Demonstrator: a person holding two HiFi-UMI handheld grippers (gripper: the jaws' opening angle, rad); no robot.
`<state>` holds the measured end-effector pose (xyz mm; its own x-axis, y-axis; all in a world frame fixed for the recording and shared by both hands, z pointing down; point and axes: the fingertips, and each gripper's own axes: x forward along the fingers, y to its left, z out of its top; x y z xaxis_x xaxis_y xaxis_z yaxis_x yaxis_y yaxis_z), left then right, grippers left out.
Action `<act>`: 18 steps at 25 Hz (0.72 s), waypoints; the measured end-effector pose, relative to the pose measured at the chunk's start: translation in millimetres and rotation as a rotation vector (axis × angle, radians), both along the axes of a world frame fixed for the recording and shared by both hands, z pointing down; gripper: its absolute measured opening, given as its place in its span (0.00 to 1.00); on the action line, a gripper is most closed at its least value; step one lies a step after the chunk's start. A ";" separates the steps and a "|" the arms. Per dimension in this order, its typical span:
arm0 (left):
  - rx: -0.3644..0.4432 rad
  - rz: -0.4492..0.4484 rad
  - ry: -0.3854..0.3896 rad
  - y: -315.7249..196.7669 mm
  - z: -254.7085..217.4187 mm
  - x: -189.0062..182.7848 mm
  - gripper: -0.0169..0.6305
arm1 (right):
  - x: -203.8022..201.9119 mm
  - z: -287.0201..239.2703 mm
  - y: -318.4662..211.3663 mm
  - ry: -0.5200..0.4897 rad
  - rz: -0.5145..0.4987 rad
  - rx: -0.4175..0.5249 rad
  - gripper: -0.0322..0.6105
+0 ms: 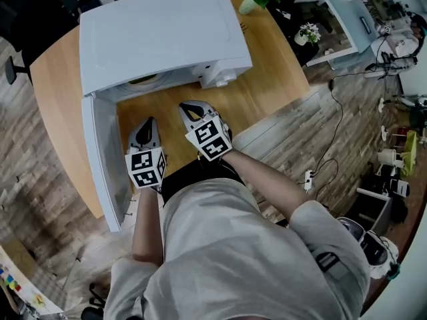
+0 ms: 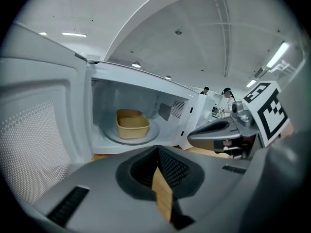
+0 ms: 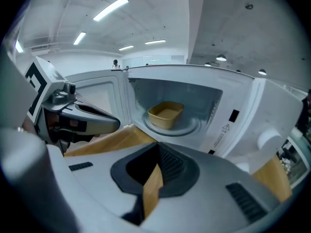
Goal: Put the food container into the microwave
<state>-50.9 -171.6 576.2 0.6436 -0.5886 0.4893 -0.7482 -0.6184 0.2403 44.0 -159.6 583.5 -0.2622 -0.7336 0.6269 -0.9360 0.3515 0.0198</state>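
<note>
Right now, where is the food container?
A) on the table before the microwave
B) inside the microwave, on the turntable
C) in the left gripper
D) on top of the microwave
B: the tan food container sits on the turntable inside the open microwave.

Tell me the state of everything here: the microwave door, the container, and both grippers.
Microwave door: swung wide open.
Food container: upright on the turntable inside the microwave, uncovered, looks empty.
Left gripper: shut, holding nothing.
Right gripper: shut, holding nothing.
</note>
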 end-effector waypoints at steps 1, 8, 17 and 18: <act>0.000 0.003 0.000 -0.6 -2.4 2.6 0.05 | 1.2 -1.3 1.4 -0.007 0.003 0.002 0.06; 0.025 0.030 -0.011 -2.7 -23.3 27.5 0.05 | 6.7 -21.7 5.1 -0.027 -0.033 0.055 0.05; 0.112 -0.039 0.018 -19.1 -73.1 23.5 0.05 | 11.5 -81.1 -12.3 -0.095 -0.039 0.188 0.05; 0.124 -0.044 0.022 -22.4 -79.9 23.2 0.05 | 12.3 -88.7 -15.8 -0.102 -0.038 0.204 0.05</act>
